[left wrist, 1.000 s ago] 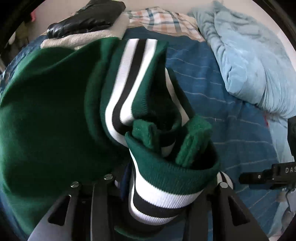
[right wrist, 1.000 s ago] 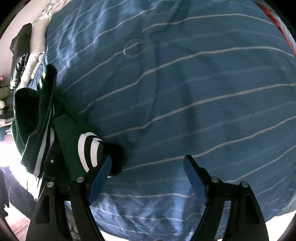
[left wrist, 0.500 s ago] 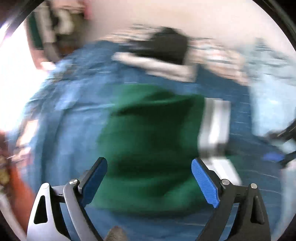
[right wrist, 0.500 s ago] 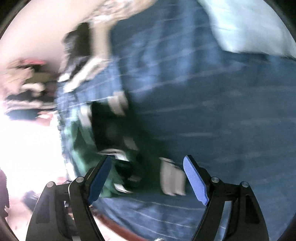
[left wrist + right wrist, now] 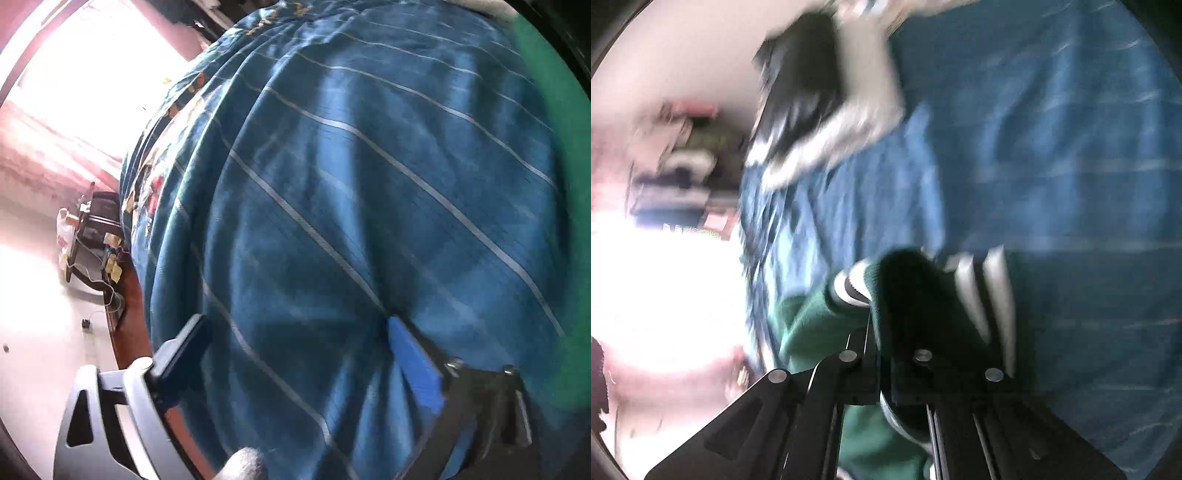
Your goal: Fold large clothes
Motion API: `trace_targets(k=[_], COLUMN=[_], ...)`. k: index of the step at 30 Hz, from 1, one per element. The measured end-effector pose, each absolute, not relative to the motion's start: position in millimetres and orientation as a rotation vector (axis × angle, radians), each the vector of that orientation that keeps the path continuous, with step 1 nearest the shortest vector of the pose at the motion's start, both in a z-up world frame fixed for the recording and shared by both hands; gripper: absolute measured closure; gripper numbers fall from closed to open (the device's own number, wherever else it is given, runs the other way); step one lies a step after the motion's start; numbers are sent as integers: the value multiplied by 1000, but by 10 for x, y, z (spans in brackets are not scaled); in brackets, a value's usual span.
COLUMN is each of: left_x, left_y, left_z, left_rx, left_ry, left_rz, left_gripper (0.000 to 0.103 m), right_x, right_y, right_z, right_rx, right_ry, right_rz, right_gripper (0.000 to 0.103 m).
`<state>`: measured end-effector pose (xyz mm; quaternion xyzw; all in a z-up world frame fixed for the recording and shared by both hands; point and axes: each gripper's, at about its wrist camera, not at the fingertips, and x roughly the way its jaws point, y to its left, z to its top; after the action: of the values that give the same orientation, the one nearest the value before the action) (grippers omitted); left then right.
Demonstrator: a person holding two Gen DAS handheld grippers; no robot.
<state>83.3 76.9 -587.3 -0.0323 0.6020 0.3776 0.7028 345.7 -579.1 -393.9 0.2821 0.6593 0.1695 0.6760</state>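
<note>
A bed covered with a blue bedspread [image 5: 332, 206] crossed by thin pale stripes fills most of both views, with a bright window glare and a pale floor off to the left of each tool. In the left wrist view the left gripper [image 5: 295, 354] hangs over bare bedspread with its fingers spread wide and nothing between them; one blue pad [image 5: 413, 365] shows on the right finger, the grey finger on the left sits over the bed's edge, where a reddish wooden frame [image 5: 129, 295] runs down beside the cloth. Beyond that edge, a small dark piece of furniture [image 5: 96, 225] with cables and bits on it stands on the floor. A blurred band of the green sweater [image 5: 569, 184] curves along the far right rim of this view, well to the right of the open fingers. In the right wrist view the right gripper [image 5: 886, 354] is clamped on the sweater [image 5: 916, 295]: its dark fingers are drawn together around a bunched fold of green knit, and the white-and-black striped ribbing fans out just ahead and to the right of them. More green cloth hangs below and to the left of the tool. Farther ahead and to the left, a blurred black-and-cream garment [image 5: 827, 96] lies on the bedspread.
</note>
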Motion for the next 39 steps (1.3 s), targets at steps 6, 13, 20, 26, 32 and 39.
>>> trace_targets(k=[6,13,20,26,32,39], left_x=[809,856,928,879,1344,2493], left_y=[844,894,942,1001,729,329], left_z=[-5856,-5882,-5810,-5303,-4599,-4558], left_rx=[-203,-227,-199,-269,-210,-102], left_ry=[1246,1302,1366,1296,1128,1062], left_rz=[845,843,807,831,747,540], left_gripper=[0,0,0,0,0,0], right_x=[3333,2295,1864,1645,1799,2296], right_y=[-6005,-6137,-6156,-6551,-6450,-6505], right_z=[-4186,-4036,-3868,-4020,-4503,-3816], right_rx=[686,599,594,582,531,597], right_ry=[1637,1719,1632,1657,1817,1525], right_rz=[362,439,356,189,151,277], right_gripper=[59,30,98,98,87,32])
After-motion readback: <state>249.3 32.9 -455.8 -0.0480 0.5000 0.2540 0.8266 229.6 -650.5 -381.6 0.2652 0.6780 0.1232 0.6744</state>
